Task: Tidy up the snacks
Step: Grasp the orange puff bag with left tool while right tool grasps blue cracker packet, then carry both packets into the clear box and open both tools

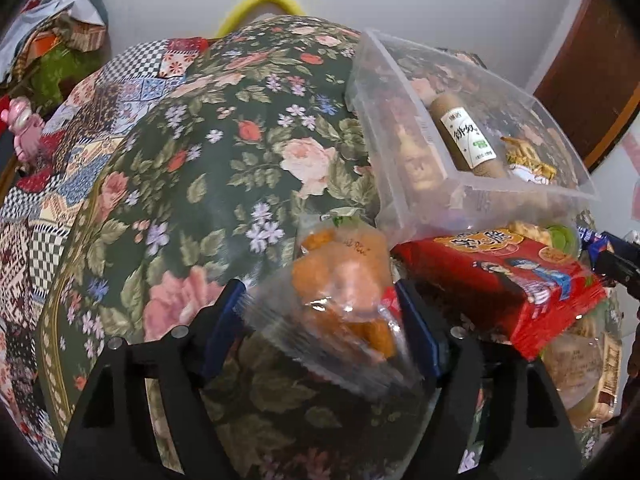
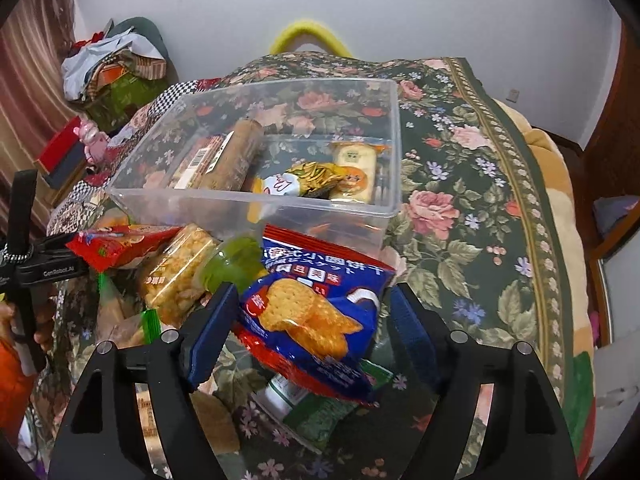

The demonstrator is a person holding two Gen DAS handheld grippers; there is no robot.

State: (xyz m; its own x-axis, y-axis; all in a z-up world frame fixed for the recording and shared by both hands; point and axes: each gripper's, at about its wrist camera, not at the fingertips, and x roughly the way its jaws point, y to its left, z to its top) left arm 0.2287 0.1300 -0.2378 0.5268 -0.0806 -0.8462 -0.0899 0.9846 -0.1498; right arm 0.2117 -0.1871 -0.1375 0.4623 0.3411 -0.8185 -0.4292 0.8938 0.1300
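Note:
A clear plastic bin [image 2: 344,208] [image 1: 400,92] stands on the floral cloth and holds a brown roll [image 2: 236,152] [image 1: 464,132], a yellow packet [image 2: 316,178] and a cracker pack [image 2: 354,172]. My left gripper [image 1: 320,308] is shut on a clear packet of orange snacks [image 1: 344,280], held just left of the bin. My right gripper [image 2: 308,312] is shut on a blue and red cracker packet [image 2: 316,312], held in front of the bin's near wall. A red snack pack [image 1: 512,276] [image 2: 116,246] lies in the pile before the bin.
Loose snacks lie near the bin: a puffed-rice pack [image 2: 176,276], a green jelly cup [image 2: 232,264], a green packet [image 2: 320,412]. The left gripper body [image 2: 44,268] is at the left. Folded clothes [image 2: 116,68] and a pink toy [image 1: 26,128] sit at the far left.

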